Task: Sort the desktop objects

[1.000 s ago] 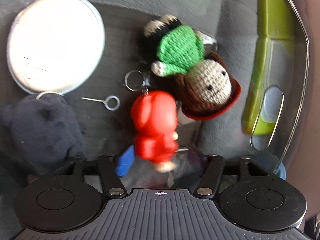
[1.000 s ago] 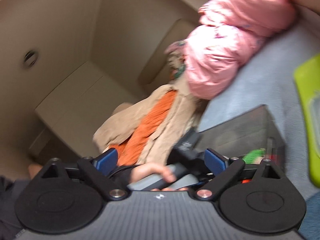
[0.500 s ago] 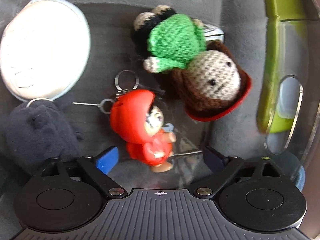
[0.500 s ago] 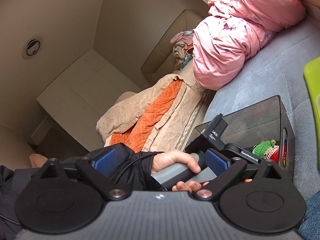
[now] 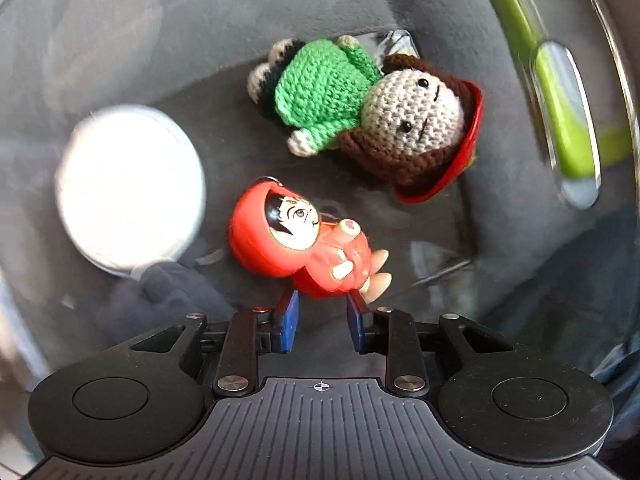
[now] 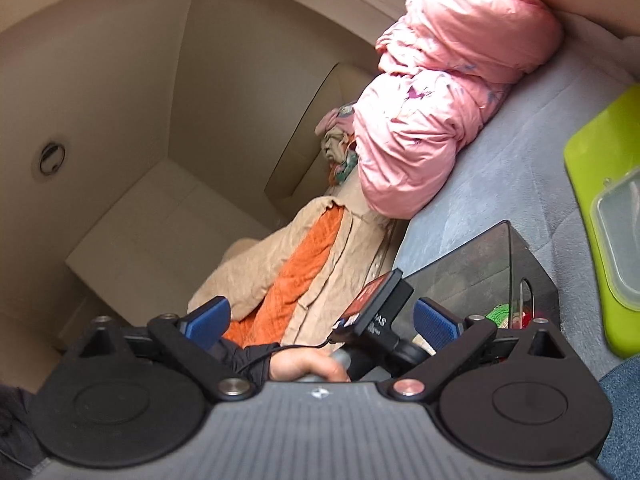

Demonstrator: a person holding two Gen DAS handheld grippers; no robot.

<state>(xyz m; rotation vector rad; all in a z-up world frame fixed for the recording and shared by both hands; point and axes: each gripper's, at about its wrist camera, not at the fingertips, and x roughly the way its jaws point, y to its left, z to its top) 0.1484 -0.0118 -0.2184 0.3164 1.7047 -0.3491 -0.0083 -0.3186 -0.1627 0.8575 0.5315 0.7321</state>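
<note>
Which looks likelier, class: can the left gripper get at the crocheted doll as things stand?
Probably not directly: the left gripper appears shut on the red hooded figure, which lies between it and the crocheted doll.

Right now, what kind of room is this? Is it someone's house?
Probably a home, maybe a living room or bedroom. A pink jacket and a tan garment are heaped on a soft grey seat, and a crochet doll lies in a clear box.
</note>
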